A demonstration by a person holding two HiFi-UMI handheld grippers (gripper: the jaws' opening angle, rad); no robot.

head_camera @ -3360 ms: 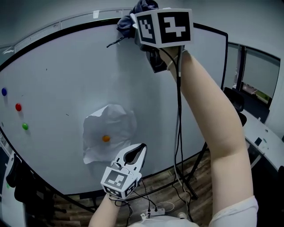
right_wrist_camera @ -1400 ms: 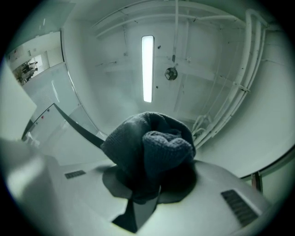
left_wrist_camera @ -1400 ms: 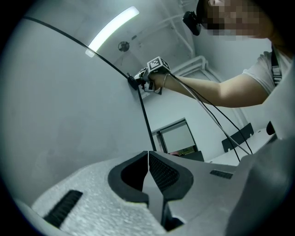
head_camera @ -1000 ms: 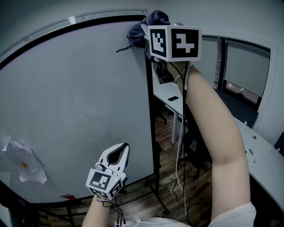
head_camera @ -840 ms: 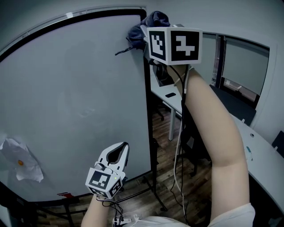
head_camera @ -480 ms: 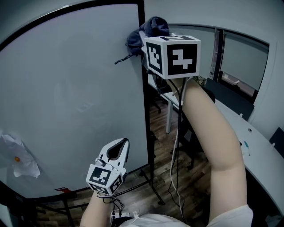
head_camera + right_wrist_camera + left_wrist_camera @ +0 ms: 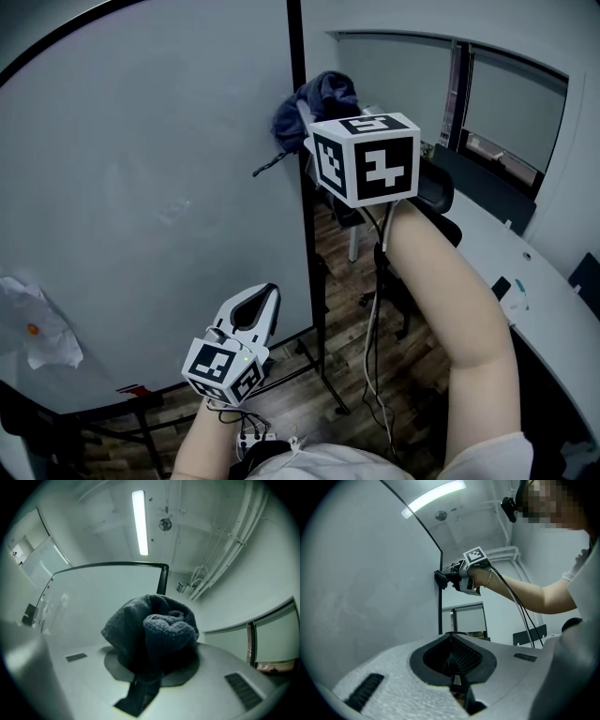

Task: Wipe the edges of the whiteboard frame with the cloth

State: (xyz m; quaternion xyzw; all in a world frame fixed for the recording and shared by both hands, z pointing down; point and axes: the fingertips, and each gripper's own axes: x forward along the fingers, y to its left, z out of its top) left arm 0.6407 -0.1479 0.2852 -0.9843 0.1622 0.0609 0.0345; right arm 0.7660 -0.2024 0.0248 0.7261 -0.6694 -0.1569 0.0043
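Observation:
The whiteboard [image 7: 141,187] has a thin black frame, and its right vertical edge [image 7: 302,234] runs down the middle of the head view. A dark blue knitted cloth [image 7: 314,105] is bunched against that edge some way below the top corner. My right gripper [image 7: 314,127] is shut on the cloth, with its marker cube toward me. The right gripper view shows the cloth [image 7: 154,632] filling the jaws, with the frame corner [image 7: 162,573] above it. My left gripper [image 7: 262,298] hangs low in front of the board, shut and holding nothing. It looks up at the cloth [image 7: 440,579].
A crumpled white paper [image 7: 37,333] with an orange magnet is stuck low on the board's left. The board's stand legs [image 7: 323,375] rest on a wooden floor with loose cables. A white desk [image 7: 534,309] and a dark chair [image 7: 433,192] stand to the right.
My right gripper has carried the cloth along the top edge to the right corner, then down the right vertical edge. The left gripper stayed low and shut.

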